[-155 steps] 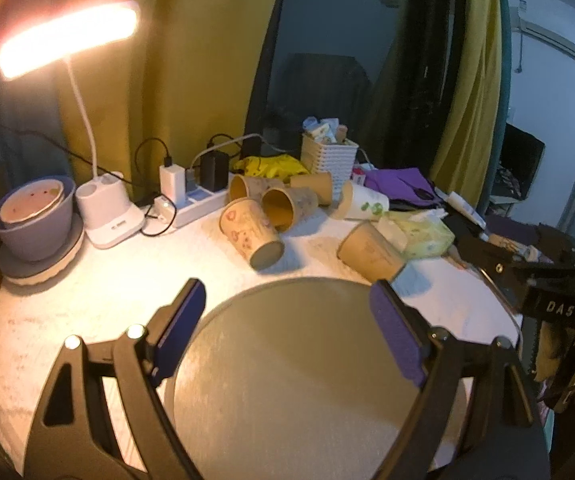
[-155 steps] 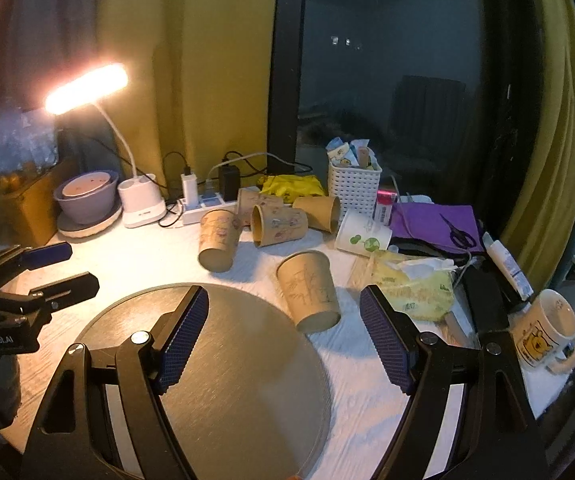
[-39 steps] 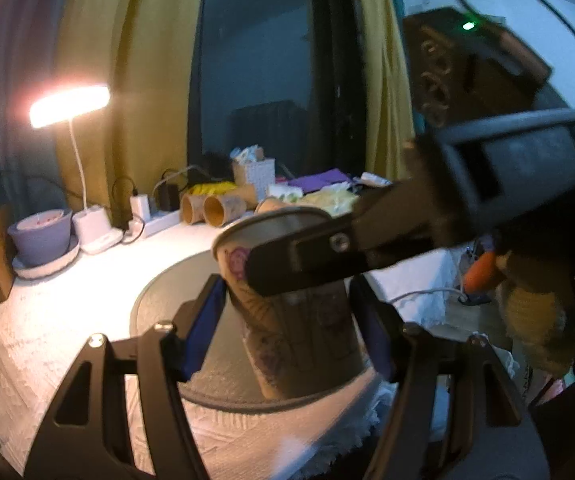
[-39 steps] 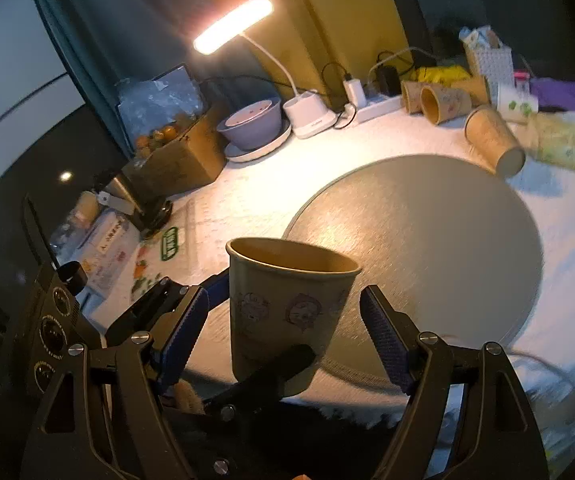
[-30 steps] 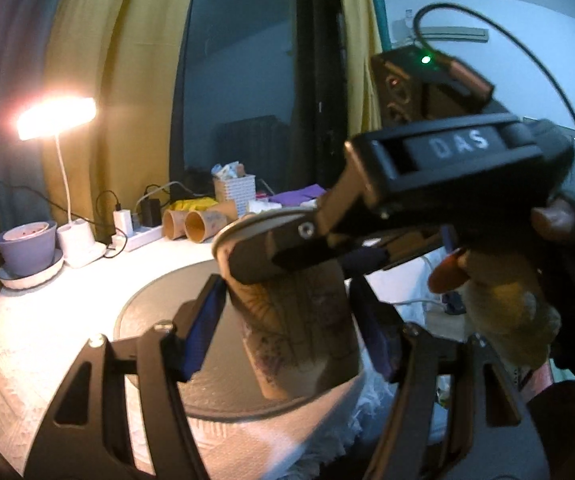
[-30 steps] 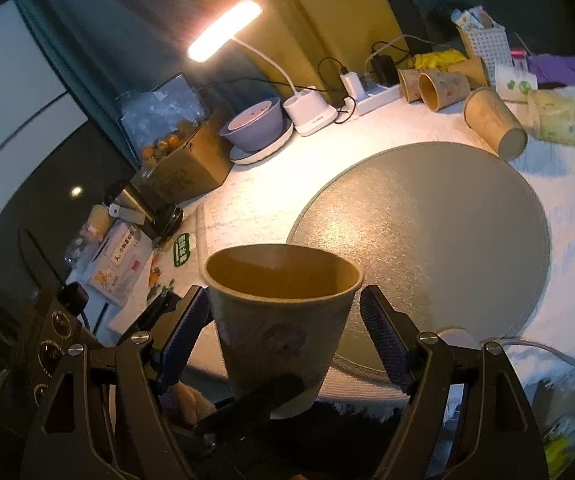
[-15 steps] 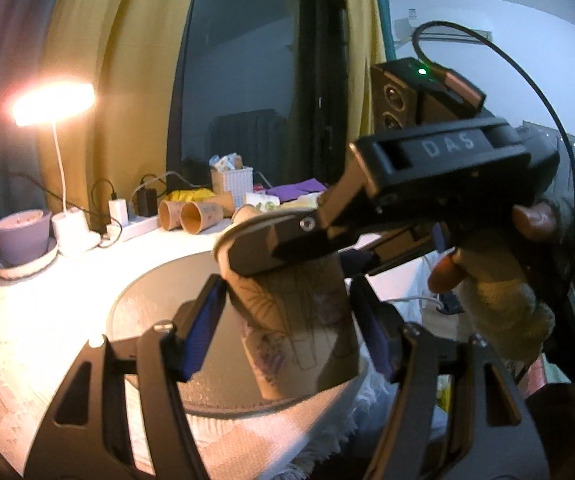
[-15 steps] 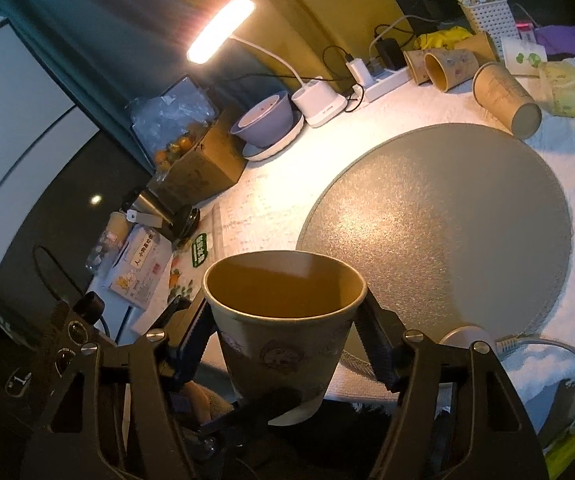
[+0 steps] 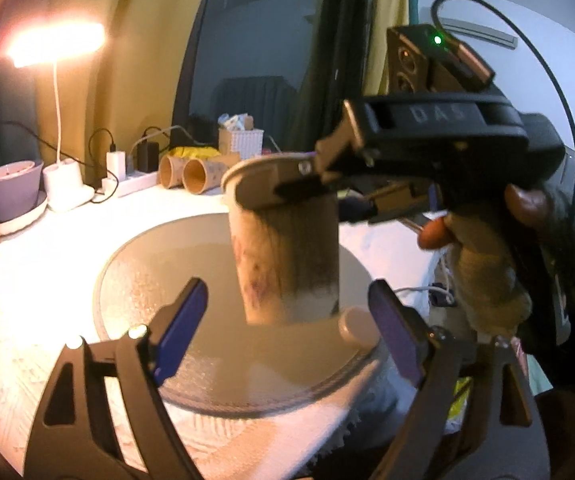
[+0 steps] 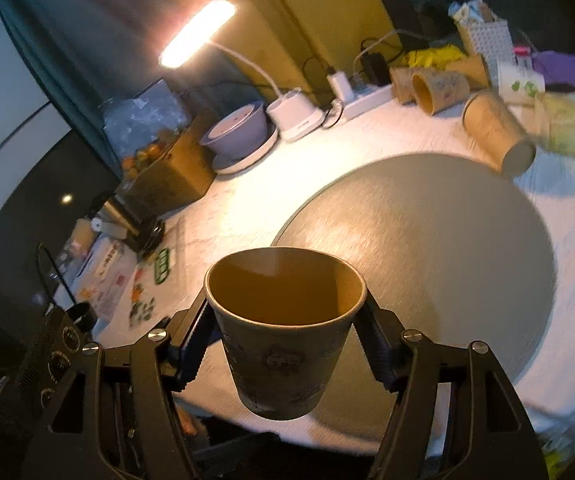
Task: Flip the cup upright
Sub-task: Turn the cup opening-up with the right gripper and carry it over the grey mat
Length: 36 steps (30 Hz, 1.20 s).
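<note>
Right wrist view shows the white worktop (image 10: pixel 567 280) with a big round grey mat (image 10: pixel 447 232) on it. A desk lamp (image 10: pixel 197 32) shines at the back, next to a purple bowl (image 10: pixel 239 128). More paper cups (image 10: pixel 495 134) lie on their sides past the mat.

The right tool (image 10: pixel 287 344) pinches the brown paper cup (image 10: pixel 283 344) from both sides, just under the rim. The cup's open mouth faces up and its long side runs straight up and down. It hangs in the air over the near edge of the mat, not touching it.

Left wrist view shows the same cup (image 9: pixel 287 248) from the side, a bit blurry, with small pictures on its wall. The left tool (image 9: pixel 291 328) is spread wide and holds nothing. Its blue pads sit on each side of the cup's bottom but do not touch it.

The right tool is the one with the cup, and the mat is right below. I think the cup is already the right way up, so the next move is to bring it straight down and set its bottom flat on the mat.
</note>
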Each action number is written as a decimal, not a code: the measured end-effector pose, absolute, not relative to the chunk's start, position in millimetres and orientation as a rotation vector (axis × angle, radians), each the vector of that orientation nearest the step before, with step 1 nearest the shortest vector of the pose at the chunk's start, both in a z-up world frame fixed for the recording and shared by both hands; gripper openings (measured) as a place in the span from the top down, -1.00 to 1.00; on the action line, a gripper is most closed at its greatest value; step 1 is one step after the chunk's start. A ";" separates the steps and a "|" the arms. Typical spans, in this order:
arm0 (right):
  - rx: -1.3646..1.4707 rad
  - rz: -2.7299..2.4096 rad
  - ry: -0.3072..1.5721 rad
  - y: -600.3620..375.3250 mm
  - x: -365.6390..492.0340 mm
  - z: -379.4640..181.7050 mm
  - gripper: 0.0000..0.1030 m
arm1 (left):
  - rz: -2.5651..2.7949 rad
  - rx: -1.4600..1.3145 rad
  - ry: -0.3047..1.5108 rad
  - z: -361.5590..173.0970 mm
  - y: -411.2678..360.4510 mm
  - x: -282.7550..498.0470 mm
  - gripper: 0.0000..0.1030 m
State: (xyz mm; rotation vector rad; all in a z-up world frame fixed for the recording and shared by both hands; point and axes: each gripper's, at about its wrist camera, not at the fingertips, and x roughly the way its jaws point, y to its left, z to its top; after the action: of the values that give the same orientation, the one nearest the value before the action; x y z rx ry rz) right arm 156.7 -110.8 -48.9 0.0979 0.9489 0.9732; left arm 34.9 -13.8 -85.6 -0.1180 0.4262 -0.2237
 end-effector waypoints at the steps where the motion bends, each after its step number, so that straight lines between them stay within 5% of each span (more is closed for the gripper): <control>1: 0.094 0.962 0.937 -109.7 160.7 -47.7 -0.36 | -0.223 -0.124 0.439 -86.2 -12.2 37.4 -0.62; 36: -0.248 0.711 0.669 -58.5 232.9 -77.7 -0.36 | 0.081 -0.378 0.687 -111.3 90.3 111.7 -0.62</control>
State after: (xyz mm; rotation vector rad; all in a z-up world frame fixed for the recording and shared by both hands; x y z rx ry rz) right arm 232.9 -58.5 -77.7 -0.2478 0.6693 0.7115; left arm 111.7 90.3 -111.3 -0.3783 0.6867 0.0809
